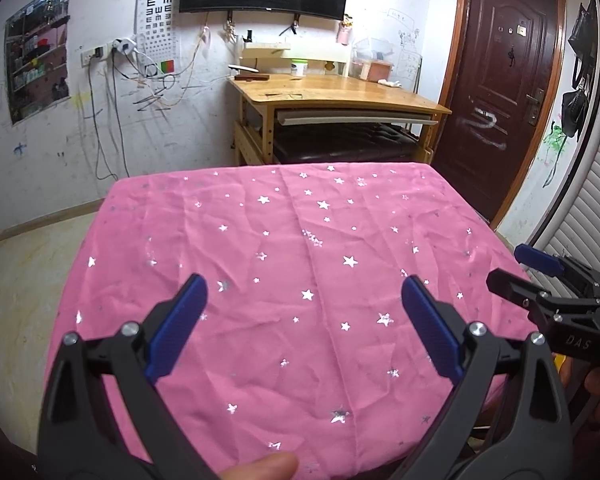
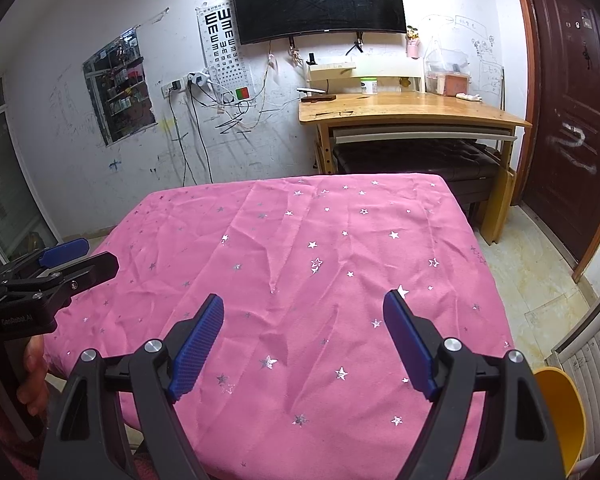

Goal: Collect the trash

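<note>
Both grippers hovered spread and empty above the pink tablecloth (image 1: pixel 284 264): the left gripper (image 1: pixel 304 296) sat low in the centre of its own frame, the right gripper (image 2: pixel 304 312) likewise in its own. No trash showed anywhere on the cloth in either view, so its place could not be told. A yellow bin (image 2: pixel 560 404) stood at the lower right of the right view, just off the table's edge. Doing this step well probably meant scanning for litter first, then approaching with jaws wide.
</note>
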Motion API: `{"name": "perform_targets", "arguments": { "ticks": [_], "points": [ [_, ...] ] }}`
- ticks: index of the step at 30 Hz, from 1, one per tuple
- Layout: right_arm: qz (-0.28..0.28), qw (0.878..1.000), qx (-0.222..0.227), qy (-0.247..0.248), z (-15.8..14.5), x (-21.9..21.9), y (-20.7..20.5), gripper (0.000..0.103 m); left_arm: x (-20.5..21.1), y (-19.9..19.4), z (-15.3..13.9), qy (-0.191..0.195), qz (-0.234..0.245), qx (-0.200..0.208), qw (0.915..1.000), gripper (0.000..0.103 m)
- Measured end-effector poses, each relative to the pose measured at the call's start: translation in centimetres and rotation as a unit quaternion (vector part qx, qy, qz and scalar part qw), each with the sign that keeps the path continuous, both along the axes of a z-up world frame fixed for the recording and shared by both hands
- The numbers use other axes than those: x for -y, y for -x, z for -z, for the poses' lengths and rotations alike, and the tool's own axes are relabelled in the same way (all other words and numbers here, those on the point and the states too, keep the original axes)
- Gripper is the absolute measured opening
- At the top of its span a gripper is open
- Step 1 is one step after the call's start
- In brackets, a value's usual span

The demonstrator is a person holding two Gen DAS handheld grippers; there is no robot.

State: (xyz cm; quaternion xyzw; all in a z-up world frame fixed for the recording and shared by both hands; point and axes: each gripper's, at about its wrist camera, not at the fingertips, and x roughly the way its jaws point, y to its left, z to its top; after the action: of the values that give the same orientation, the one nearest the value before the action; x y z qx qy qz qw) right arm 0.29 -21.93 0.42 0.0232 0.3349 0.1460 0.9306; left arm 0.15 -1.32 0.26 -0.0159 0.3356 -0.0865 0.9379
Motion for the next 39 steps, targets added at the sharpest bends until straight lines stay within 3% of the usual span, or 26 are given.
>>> {"name": "perform_targets", "arguments": {
  "ticks": [39],
  "points": [
    [-0.001, 1.000, 0.000, 0.000, 0.14, 0.27, -0.16, 0.076, 0.37, -0.05, 0.51, 0.001, 0.005, -0.006, 1.0000, 0.094]
  ]
}}
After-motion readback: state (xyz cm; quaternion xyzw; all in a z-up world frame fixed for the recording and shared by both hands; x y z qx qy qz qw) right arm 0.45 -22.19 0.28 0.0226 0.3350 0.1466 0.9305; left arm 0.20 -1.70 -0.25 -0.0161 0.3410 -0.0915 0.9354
